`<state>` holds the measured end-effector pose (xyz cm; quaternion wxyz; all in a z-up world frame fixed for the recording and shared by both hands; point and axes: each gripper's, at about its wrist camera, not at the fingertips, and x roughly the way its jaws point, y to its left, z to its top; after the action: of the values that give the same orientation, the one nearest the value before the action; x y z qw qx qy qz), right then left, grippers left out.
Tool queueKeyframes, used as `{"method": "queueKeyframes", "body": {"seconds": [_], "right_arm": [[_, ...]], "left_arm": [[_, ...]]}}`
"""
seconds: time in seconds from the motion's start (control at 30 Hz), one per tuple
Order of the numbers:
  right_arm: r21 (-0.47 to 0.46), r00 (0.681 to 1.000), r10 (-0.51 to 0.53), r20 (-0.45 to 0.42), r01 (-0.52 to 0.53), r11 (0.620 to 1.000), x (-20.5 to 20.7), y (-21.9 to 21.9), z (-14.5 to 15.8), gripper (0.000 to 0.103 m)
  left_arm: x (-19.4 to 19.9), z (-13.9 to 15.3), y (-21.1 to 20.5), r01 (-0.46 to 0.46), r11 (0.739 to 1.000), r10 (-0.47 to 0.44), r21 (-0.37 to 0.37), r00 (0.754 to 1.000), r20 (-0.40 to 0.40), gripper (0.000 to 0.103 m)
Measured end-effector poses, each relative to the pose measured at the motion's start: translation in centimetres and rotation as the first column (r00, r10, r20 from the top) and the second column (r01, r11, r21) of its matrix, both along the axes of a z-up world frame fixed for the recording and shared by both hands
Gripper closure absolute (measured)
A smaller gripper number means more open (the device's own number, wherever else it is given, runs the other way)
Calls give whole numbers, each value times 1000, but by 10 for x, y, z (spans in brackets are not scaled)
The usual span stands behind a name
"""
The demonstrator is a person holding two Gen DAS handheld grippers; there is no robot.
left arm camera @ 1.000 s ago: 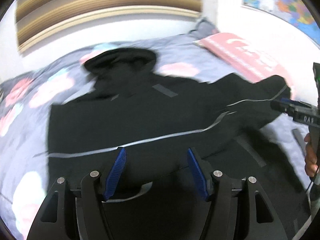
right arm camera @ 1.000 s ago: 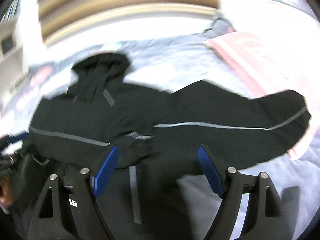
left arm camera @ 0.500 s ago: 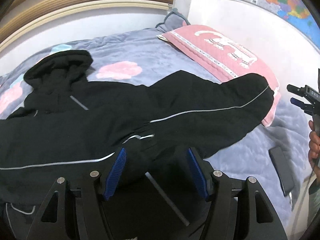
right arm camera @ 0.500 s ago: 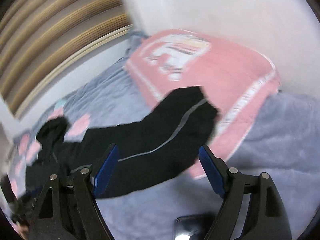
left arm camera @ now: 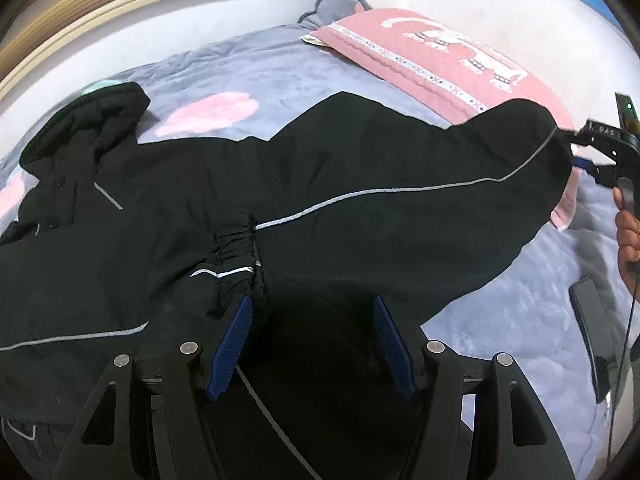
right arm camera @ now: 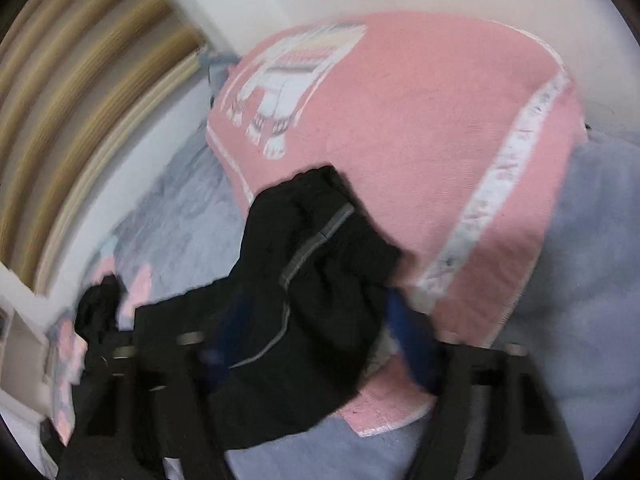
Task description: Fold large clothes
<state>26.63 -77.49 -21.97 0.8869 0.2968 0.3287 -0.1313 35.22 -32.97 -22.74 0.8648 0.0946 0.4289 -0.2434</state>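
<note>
Lying beneath left tongs (left arm camera: 312, 340), black jacket (left arm camera: 320, 184) sleeve between right tongs (right arm camera: 316, 340)

Soft even light; right wrist view motion-blurred (fisheye warp at edges).

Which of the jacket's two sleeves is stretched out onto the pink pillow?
The long sleeve running to the right, its cuff on the pink pillow at the right gripper. The other sleeve's gathered cuff lies on the jacket's body.
</note>
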Motion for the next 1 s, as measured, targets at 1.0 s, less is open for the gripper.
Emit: {"method": "queueKeyframes", "body": {"seconds": [1.0], "right_arm": [[-184, 986, 106, 132, -80, 980, 7, 173, 97, 87]], "left_arm": [[-6, 82, 161, -98, 969, 123, -226, 987, 101, 38]]}}
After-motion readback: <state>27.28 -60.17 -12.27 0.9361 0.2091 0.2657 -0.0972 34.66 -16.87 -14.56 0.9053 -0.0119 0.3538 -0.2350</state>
